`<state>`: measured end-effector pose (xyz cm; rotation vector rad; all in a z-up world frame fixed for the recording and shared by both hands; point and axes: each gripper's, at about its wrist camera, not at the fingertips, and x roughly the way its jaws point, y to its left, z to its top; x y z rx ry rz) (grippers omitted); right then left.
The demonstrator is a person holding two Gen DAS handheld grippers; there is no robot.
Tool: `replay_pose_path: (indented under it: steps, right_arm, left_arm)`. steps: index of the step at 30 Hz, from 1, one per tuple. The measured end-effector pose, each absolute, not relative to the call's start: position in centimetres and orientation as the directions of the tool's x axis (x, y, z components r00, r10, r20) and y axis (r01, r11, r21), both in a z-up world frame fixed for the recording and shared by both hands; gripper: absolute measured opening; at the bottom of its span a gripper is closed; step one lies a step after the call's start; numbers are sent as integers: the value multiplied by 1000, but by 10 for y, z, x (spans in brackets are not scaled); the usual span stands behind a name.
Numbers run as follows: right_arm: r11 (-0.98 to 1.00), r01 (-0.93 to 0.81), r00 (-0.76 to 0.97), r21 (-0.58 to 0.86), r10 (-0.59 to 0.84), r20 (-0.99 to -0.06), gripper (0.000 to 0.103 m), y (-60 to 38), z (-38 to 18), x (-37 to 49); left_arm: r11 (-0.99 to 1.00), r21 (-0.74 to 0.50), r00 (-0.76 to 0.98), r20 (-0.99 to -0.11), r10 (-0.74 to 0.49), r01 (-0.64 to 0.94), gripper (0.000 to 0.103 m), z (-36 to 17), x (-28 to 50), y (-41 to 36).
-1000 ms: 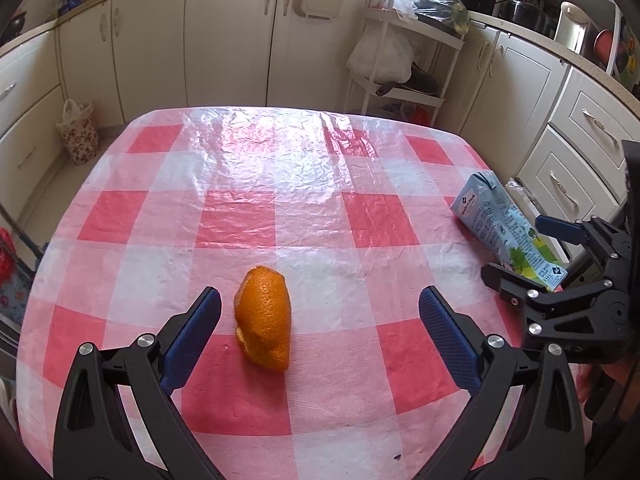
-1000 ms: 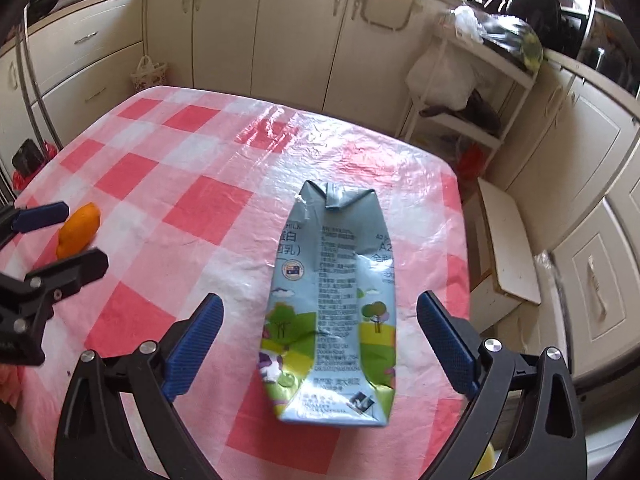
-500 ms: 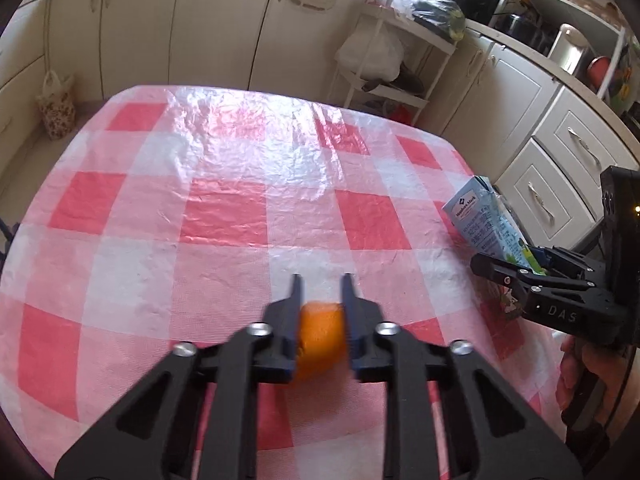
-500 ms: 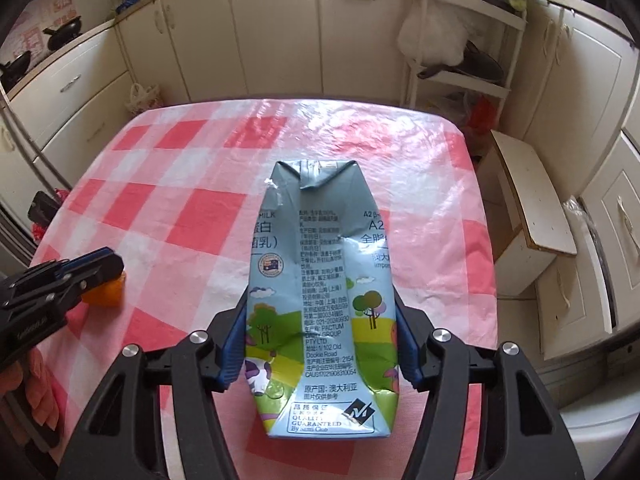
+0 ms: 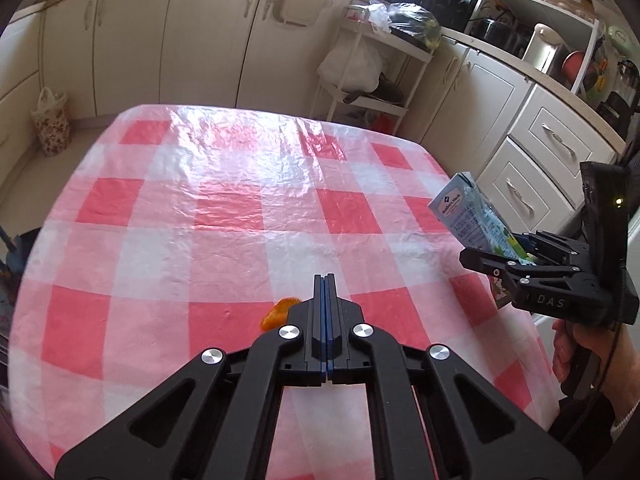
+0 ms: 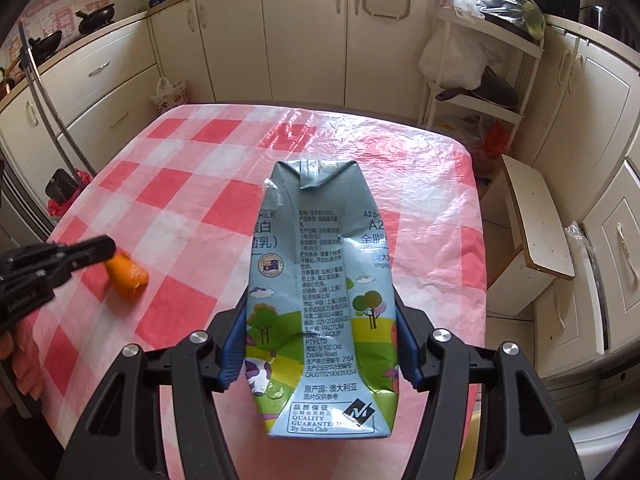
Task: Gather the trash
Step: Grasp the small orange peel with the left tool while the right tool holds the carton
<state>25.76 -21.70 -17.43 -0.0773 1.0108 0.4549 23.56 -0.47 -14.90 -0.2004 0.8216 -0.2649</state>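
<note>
Milk carton is showing a pale blue-grey body with dense columns of printed text down its middle panel, a round flag badge, and a cartoon band of green hills, trees and a cow toward its base. Its skin is dented and creased, with a small tear near the top left corner, and the folded gable seam is running across the far end. The right gripper is pinching it by the lower half, blue pads pressing in on both side walls so that they are bowing inward. Its long axis is running along the gripper's fingers, gable pointing away from the camera toward the far edge of the table, base nearest the lens. In the left wrist view the same carton is hanging clear above the table's right edge, top tilting up and away, with a hand gripping the tool's handle below.

Orange peel is looking like a small, stubby curl, bright orange and matte. The left gripper is standing fully pressed together, blue pads meeting face to face in its own view. From the right wrist view the peel is sticking out beyond that gripper's tip, slanting down toward the checked red and white tablecloth, and appears pinched by one end. Whether it is touching the cloth I cannot tell.
</note>
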Motion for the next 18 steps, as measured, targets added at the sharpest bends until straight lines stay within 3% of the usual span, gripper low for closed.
replay_pose_path:
  steps: [5, 6, 7, 8, 13, 18]
  right_arm:
    - [894, -425, 439, 141, 339, -832, 60, -218, -173, 251]
    - [894, -426, 437, 140, 339, -833, 60, -218, -174, 250]
    - [893, -427, 436, 141, 339, -833, 60, -219, -173, 249]
    - [893, -427, 436, 141, 340, -833, 60, -219, -173, 248]
    - [893, -428, 431, 139, 337, -837, 60, -222, -174, 244]
    - [891, -433, 423, 135, 333, -843, 60, -223, -175, 240]
  left_arm:
    - [956, -234, 628, -721, -291, 175, 6, -150, 229, -7]
    - [961, -205, 620, -734, -278, 188, 26, -151, 230, -11]
    - [969, -150, 624, -743, -243, 198, 57, -152, 229, -17]
    - [975, -103, 640, -740, -209, 199, 70, -151, 228, -20]
    - [962, 8, 619, -767, -168, 272, 69, -160, 230, -32]
    - [954, 1, 599, -779, -186, 299, 56, -161, 234, -38]
